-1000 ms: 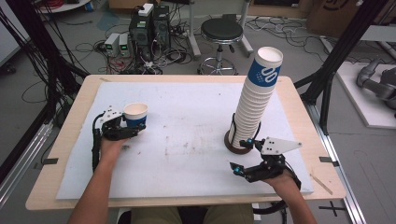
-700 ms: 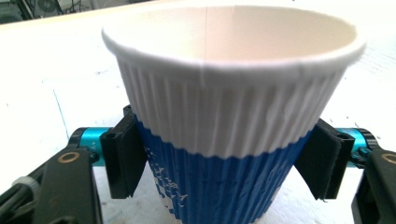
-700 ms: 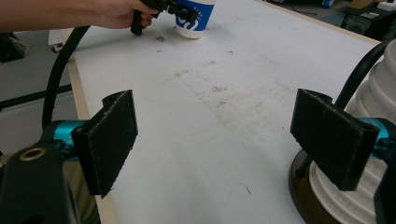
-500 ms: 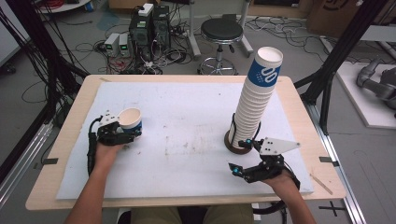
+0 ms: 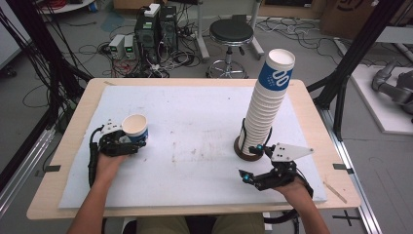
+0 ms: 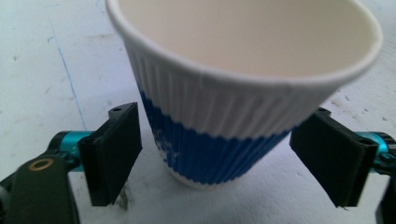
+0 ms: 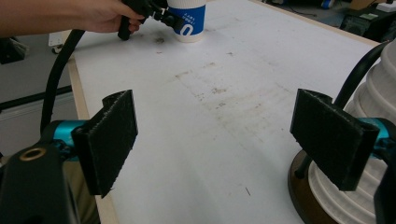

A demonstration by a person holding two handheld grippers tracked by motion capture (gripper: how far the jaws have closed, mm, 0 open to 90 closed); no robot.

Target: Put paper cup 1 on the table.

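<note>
Cup stands upright on the white surface at the left, already set down, between the jaws of the left claw, which have just been opening and stand clear, while the right claw waits spread beside the stack of cups.

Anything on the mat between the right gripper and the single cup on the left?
Nothing visible. In the right gripper view, bare white mat runs from the right gripper, whose jaws are open and empty, to the paper cup. The cup stack stands to one side. The left gripper has just opened around the cup.
</note>
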